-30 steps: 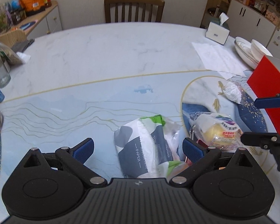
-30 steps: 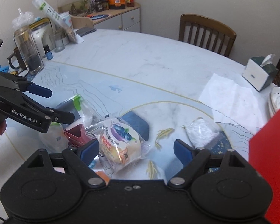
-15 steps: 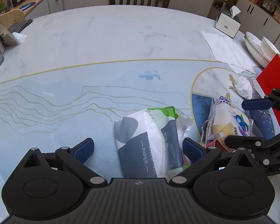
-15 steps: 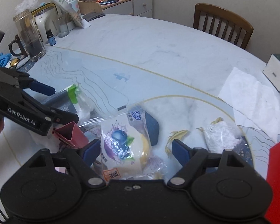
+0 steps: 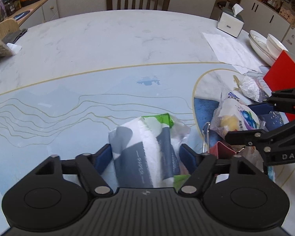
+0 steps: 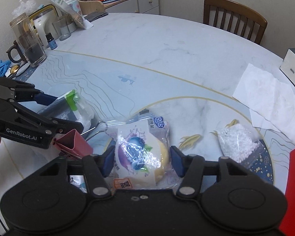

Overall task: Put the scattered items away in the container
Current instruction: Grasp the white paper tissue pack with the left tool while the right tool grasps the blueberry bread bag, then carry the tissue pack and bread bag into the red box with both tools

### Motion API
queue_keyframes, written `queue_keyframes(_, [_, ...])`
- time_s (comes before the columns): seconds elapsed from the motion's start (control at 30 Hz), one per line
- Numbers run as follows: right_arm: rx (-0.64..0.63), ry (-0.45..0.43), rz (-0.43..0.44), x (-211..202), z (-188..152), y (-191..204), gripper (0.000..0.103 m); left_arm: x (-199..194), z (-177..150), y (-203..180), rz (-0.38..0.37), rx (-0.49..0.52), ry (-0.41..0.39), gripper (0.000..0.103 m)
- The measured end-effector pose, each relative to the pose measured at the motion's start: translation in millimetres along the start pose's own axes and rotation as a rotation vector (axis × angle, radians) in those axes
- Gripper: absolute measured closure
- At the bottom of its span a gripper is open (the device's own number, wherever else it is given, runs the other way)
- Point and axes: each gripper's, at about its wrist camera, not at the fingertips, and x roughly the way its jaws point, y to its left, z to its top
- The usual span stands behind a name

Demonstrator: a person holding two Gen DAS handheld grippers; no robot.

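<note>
- Now the left gripper [image 5: 146, 155] has just been closing, and its blue pads press both sides of the tissue pack [image 5: 145, 157], which lies on the table [image 5: 112, 45] at the 6 o'clock edge of the left wrist view.
- Likewise the right gripper [image 6: 142, 161] has just been closing; its pads clamp the wrapped bun [image 6: 141, 155], low at 6 o'clock in the right wrist view.
- Beside the bun, at 9 o'clock, sits a pink binder clip [image 6: 74, 144].
- Toward 3 o'clock lies a bag of white pellets [image 6: 236, 143].
- At the far 3 o'clock edge stands the red container [image 5: 283, 76].
</note>
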Motion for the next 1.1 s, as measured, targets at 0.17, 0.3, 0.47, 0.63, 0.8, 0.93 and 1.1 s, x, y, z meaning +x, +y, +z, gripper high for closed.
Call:
queue_keyframes(0.17, [0.009,-0.004,-0.034,-5.3,-3.3,-2.7,0.050,-3.7,-0.8,-0.4,-0.008,-0.001,-0.008,0.046])
queue_keyframes(0.3, [0.034,-0.018,-0.052,-14.5,-5.5,-8.4,0.051,-8.5,-1.1,-0.1,-0.018,-0.011,-0.017,0.058])
queue_keyframes(0.47, [0.057,-0.045,-0.063,-31.0,-8.4,-13.0,0.051,-16.8,-0.3,1.9,-0.027,-0.033,-0.033,0.066])
queue_keyframes(0.63, [0.070,-0.068,-0.069,-50.5,-13.1,-15.5,0.051,-29.9,0.9,4.3,-0.047,-0.062,-0.053,0.070])
queue_keyframes(0.8, [0.087,-0.092,-0.068,-70.4,-17.7,-18.0,0.051,-46.4,0.5,2.8,-0.048,-0.074,-0.067,0.070])
queue_keyframes(0.93, [0.097,-0.106,-0.067,-85.4,-23.0,-21.4,0.051,-60.0,-0.3,-4.7,-0.051,-0.065,-0.077,0.070])
queue_keyframes(1.1, [0.111,-0.111,-0.078,-101.6,-31.8,-26.9,0.051,-73.3,0.3,-17.7,-0.061,-0.065,-0.085,0.070])
